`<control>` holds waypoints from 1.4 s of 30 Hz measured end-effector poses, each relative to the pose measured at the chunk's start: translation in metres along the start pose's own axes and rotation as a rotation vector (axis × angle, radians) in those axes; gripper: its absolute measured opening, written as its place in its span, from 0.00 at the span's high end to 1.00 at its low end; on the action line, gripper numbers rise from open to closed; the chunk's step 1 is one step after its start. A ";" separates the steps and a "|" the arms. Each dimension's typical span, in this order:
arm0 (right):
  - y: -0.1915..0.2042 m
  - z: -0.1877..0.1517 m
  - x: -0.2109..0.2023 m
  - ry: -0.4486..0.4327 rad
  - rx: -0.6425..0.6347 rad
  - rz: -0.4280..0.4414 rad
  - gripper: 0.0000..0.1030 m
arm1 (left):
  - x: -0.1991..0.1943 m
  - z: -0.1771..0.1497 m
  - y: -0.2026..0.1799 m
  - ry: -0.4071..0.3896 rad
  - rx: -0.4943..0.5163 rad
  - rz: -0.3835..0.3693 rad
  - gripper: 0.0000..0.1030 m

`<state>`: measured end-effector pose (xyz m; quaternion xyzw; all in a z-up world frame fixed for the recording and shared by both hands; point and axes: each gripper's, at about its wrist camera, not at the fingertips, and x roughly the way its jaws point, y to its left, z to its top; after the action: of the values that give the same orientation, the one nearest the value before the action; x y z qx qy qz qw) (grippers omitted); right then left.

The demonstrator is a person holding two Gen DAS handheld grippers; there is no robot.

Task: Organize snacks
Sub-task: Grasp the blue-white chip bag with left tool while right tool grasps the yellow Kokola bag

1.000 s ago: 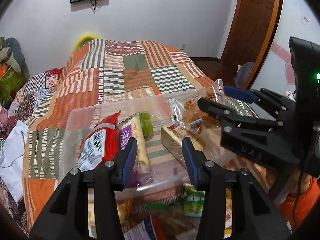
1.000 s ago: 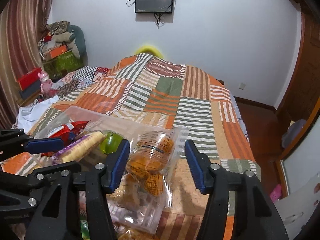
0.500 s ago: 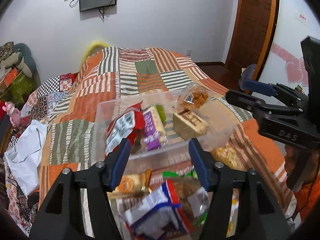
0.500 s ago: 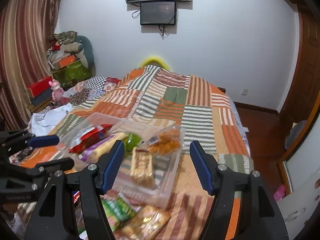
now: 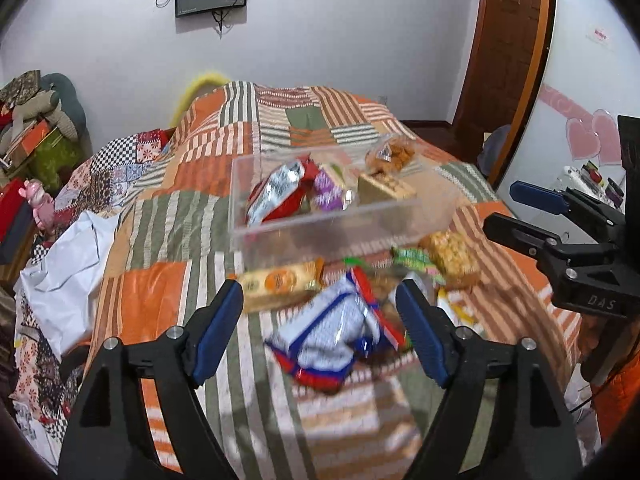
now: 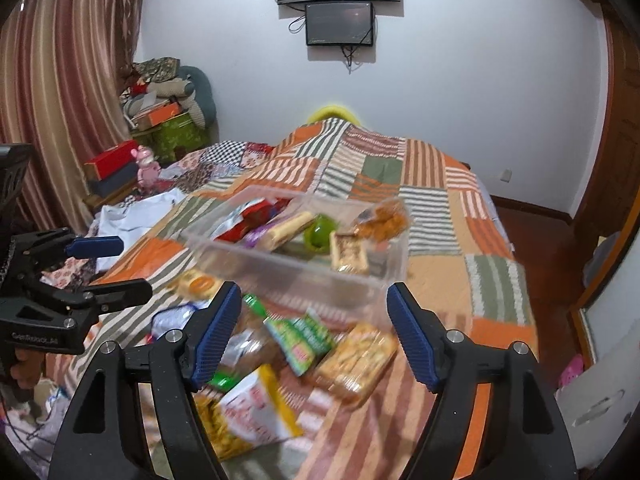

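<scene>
Both claws are standing wide and empty over the near end of the bed (image 6: 432, 200), their jaws having just been opening with nothing between the pads. The clear bin (image 5: 344, 216) is sitting farther up the quilt, already holding a red packet (image 5: 276, 196), a purple packet (image 5: 328, 192), a green item (image 6: 320, 230), a boxed biscuit bar (image 6: 348, 254) and a bag of orange snacks (image 6: 384, 216).

The loose snacks are lying between the bin and the claws. The left claw (image 5: 320, 320) is pointing straight at a blue-and-white packet (image 5: 332, 332), which is lying directly ahead and below, its long axis running roughly left to right. A yellow-orange biscuit pack (image 5: 280, 284) is lying just to its far left.

The right claw (image 6: 312, 328) is hanging nearer to a green packet (image 6: 304, 336) and a wrapped tray of pale biscuits (image 6: 356, 356), whose long axis is slanting from near left to far right. A yellow-and-white box (image 6: 256, 412) is lying nearest, to the left.

Print on the wrappers is blurring; none is legible. "DAS" is reading on the right claw's body in the left view; the lettering on the left claw's body is too small to confirm.
</scene>
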<state>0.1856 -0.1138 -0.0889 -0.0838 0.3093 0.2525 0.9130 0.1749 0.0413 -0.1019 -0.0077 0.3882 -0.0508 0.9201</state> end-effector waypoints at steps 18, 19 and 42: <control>0.028 -0.058 0.010 0.105 0.112 0.121 0.19 | 0.002 -0.066 0.010 0.061 -0.046 -0.011 0.24; 0.028 -0.060 0.013 0.112 0.119 0.121 0.19 | 0.004 -0.068 0.010 0.070 -0.049 -0.014 0.24; -0.001 -0.076 0.016 0.111 0.205 0.118 0.66 | 0.066 -0.054 -0.006 0.136 -0.019 -0.007 0.19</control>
<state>0.1574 -0.1312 -0.1589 0.0146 0.3878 0.2676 0.8819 0.1817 0.0304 -0.1867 -0.0141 0.4501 -0.0506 0.8914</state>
